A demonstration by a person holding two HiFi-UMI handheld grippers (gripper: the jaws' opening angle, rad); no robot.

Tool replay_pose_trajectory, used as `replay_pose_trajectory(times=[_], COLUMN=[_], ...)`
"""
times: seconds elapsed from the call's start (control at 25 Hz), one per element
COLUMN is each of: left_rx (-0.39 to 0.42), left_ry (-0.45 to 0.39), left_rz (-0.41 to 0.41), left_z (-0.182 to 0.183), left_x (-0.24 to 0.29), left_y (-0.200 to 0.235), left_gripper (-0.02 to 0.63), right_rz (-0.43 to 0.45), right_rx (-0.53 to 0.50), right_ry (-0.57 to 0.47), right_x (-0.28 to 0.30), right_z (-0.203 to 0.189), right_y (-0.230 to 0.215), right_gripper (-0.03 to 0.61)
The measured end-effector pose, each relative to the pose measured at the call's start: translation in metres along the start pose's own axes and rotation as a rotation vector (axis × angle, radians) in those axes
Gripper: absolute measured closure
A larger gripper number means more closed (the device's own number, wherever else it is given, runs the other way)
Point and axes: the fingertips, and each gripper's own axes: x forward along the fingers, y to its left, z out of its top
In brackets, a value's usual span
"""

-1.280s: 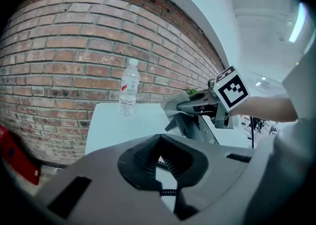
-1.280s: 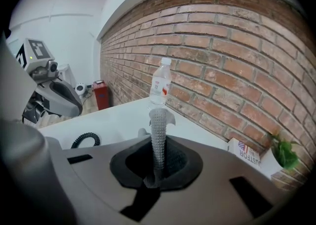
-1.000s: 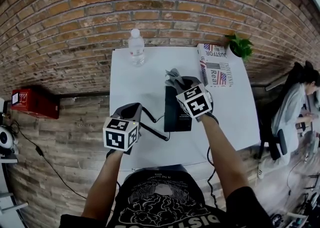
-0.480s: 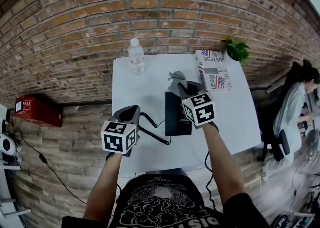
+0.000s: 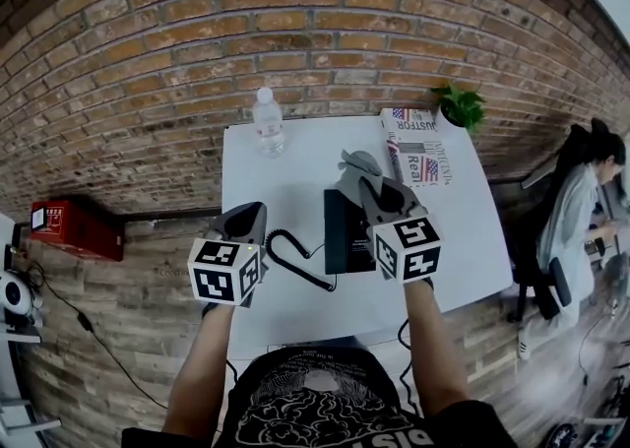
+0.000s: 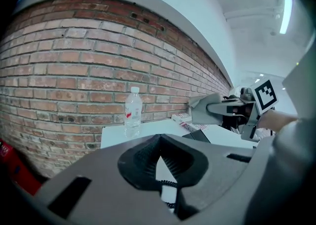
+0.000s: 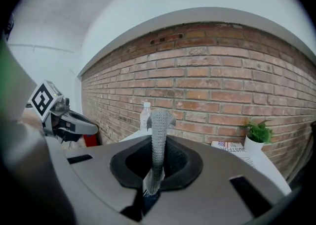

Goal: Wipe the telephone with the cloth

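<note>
The black telephone (image 5: 346,229) lies on the white table (image 5: 453,229), and its coiled cord (image 5: 295,261) trails off to the left. My right gripper (image 5: 366,178) hovers over the phone's far end, shut on a grey cloth (image 5: 354,162). In the right gripper view that cloth (image 7: 158,135) stands up out of the closed jaws. My left gripper (image 5: 252,215) is left of the phone with its jaws together. The cord (image 6: 168,192) shows through the slit between them, and I cannot tell whether it is pinched.
A clear water bottle (image 5: 268,121) stands at the table's back left. A printed newspaper box (image 5: 418,146) and a small potted plant (image 5: 458,103) are at the back right. A brick wall rises behind. A person (image 5: 581,200) sits to the right, and a red box (image 5: 59,224) lies on the floor at left.
My right gripper has drawn back toward me and to the right, still holding the cloth. The left gripper has shifted slightly left. The cord now lies in a wider curve.
</note>
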Motion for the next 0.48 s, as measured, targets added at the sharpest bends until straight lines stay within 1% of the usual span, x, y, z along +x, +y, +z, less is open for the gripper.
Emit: replay_pose_trajectory(times=[0.2,0.36,0.48], left_rx=[0.027,0.039,0.046], left_ry=[-0.035,-0.053,-0.063], left_rz=[0.013,0.008,0.007], left_z=[0.012,0.018,0.022], left_x=[-0.006,-0.007,-0.008], left_y=[0.001,-0.004,-0.005], left_gripper=[0.609,0.608,0.607], right_rz=[-0.025,-0.044,-0.056], right_rx=[0.024,0.066,0.069], right_ry=[-0.043,-0.075,-0.085], right_x=[-0.023,-0.035,-0.038], right_z=[0.002,0.003,0.004], right_y=[0.005,0.003,0.002], right_gripper=[0.568,0.568,0.568])
